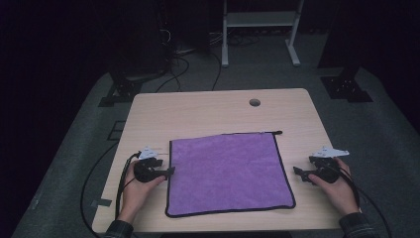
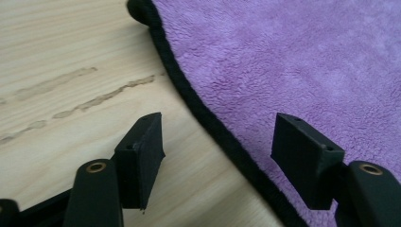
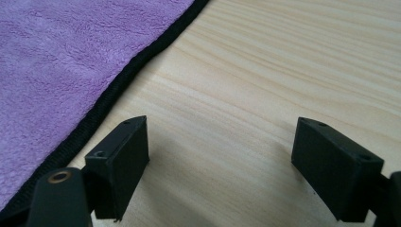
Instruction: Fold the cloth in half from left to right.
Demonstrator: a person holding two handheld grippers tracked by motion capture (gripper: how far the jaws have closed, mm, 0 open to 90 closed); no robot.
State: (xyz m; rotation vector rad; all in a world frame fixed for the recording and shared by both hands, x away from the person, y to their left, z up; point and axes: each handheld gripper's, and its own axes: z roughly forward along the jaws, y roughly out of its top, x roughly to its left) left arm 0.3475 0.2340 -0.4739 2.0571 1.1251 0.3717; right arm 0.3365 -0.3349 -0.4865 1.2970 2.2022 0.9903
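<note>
Standing wide apart, jaws of the left gripper (image 2: 215, 156) with nothing between them, one jaw over bare wood, the other over purple pile, straddling the black hem of the cloth (image 2: 293, 61) without touching it as far as can be told. Likewise parted and unloaded, jaws of the right gripper (image 3: 220, 163), both over bare table (image 3: 283, 71), with the cloth's hem (image 3: 108, 94) just beside the nearer jaw.

Seen from the high view: left gripper (image 1: 166, 172) held in the left hand (image 1: 136, 191) near the table's left edge, just beside the cloth's left side; right gripper (image 1: 299, 172) held in the right hand (image 1: 339, 186) near the right edge, just beside the cloth's right side. Cloth (image 1: 228, 171) lying flat and fully spread, roughly square, toward the table's near edge, a small black loop poking from its far right corner. Round hole (image 1: 254, 102) near the far edge, well apart from everything.

Judging by all this: nothing begun yet. No fold, no lifted corner, no crease. Remaining, probably everything: closing on an edge or corner at each side, lifting, and folding or moving the cloth. Poised at the very start, with the left side closer to a grasp than the right.
</note>
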